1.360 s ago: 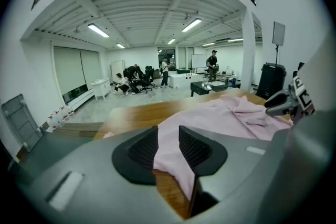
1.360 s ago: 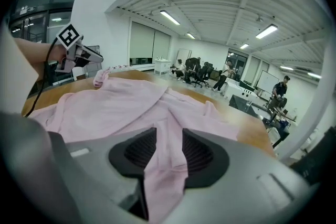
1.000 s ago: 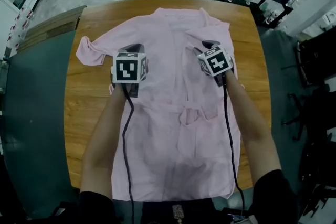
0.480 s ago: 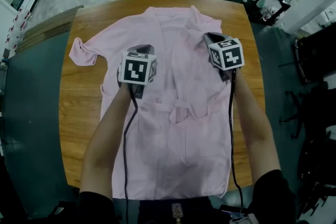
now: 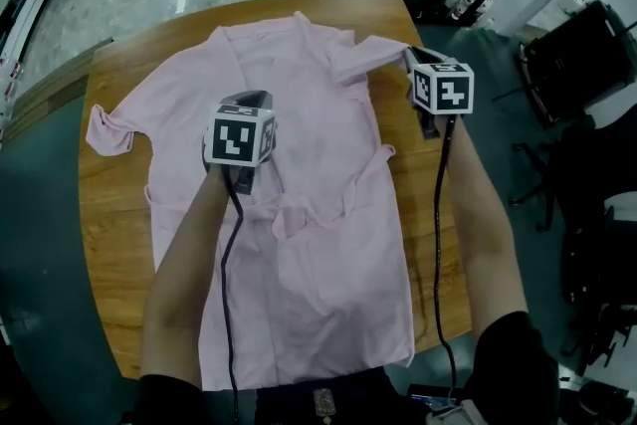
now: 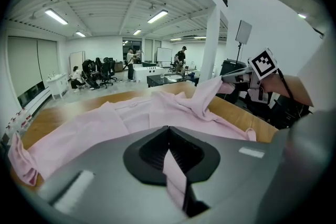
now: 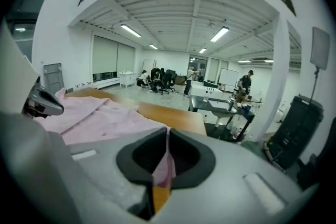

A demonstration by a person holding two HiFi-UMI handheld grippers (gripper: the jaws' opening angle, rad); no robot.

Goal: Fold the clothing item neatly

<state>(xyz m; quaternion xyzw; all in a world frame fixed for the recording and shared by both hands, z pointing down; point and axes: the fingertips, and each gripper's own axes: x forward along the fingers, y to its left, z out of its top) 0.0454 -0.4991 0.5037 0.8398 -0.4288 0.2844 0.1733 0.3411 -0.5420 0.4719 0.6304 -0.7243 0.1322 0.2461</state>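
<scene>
Left forearm (image 5: 184, 264) outstretched, left gripper (image 6: 176, 183) clenched on soft pink fabric garment (image 5: 318, 244) | right gripper (image 7: 164, 173) just closed, pinching raised sleeve (image 5: 373, 55) | round wooden table (image 5: 114, 234)

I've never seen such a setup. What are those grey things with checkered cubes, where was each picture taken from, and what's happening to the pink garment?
There is no robot: a person holds a two-jaw tool in each hand. The downward picture comes from a camera on the person's head; the other two from cameras riding on each tool. A pink garment lies spread on a wooden table. The left gripper is shut on a fold of cloth near its middle. The right gripper has just been closing its jaws, and they pinch the sleeve, held stretched out above the table.
</scene>
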